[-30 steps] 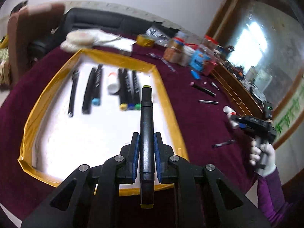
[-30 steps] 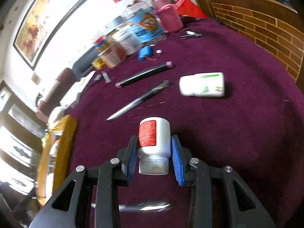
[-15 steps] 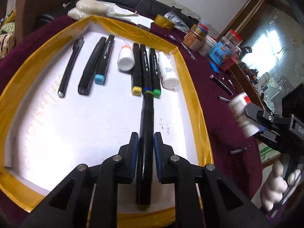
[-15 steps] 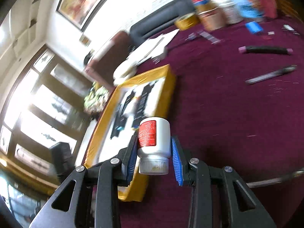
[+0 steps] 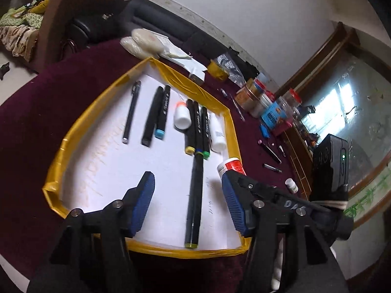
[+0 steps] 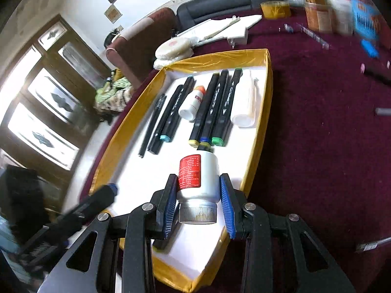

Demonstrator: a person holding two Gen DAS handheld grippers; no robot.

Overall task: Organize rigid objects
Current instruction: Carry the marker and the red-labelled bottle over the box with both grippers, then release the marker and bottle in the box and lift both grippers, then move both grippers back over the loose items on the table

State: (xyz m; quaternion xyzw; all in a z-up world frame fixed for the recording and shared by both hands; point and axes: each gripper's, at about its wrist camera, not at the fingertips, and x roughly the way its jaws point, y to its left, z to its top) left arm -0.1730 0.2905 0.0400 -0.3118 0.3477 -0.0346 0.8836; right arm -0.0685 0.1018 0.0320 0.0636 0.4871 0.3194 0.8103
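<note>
Fingers [image 5: 144, 202] of the left gripper [image 5: 188, 205] were opening, having just released the marker [image 5: 195, 195] near the tray's [image 5: 73, 131] front edge, while the right gripper [image 6: 198, 206] clamped a bottle [image 6: 199, 180] above it.

A tray [image 5: 233, 131] is set on the table [image 5: 31, 131]. Along its far end, pens [image 5: 130, 112], markers [image 5: 199, 128] and two small bottles [image 5: 182, 119] are laid side by side. Nearer, at frame centre, one long marker [image 5: 195, 195] lies between the left tongs [image 5: 188, 205], untouched by either opening jaw. Jars [image 5: 256, 97] are grouped at upper right, behind the tray.
</note>
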